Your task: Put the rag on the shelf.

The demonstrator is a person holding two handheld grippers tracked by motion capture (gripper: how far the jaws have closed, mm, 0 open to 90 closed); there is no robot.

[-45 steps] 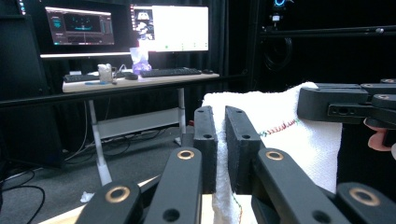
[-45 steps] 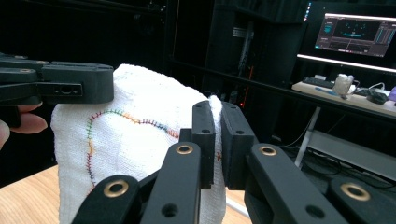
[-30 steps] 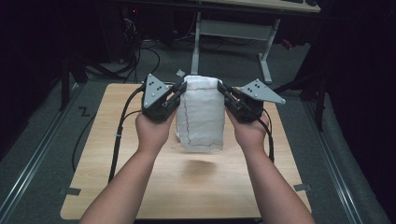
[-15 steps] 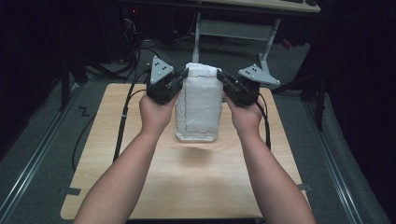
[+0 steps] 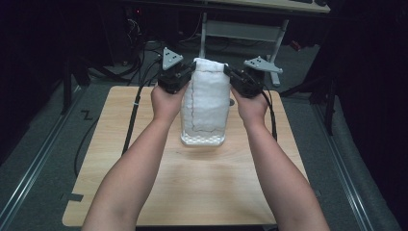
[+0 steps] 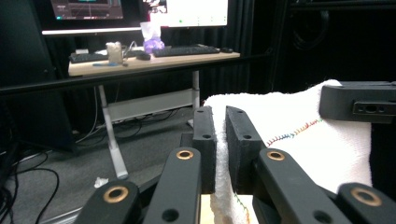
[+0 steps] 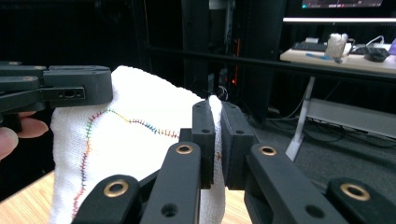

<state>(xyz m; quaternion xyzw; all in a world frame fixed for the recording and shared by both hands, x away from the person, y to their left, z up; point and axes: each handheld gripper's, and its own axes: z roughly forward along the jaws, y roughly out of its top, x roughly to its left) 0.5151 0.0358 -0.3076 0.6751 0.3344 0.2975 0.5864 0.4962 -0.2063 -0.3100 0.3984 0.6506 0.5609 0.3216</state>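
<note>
Fingers (image 6: 241,140) of both grippers clamp the white towel's (image 5: 206,101) top corners, hanging it with its long axis vertical, lower edge touching the desk (image 5: 202,187).

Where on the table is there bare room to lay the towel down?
The table is bare between the forearms, below the towel, and along its left and right edges. It is crowded at the far edge, where the left gripper and right gripper pinch the towel.

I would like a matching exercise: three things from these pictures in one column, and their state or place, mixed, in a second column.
1. left gripper
2. white towel
3. wooden table

a. hangs lifted between two hands
b. lies below the cloth
c. shut on one top corner

Pairs: 1-c, 2-a, 3-b
</note>
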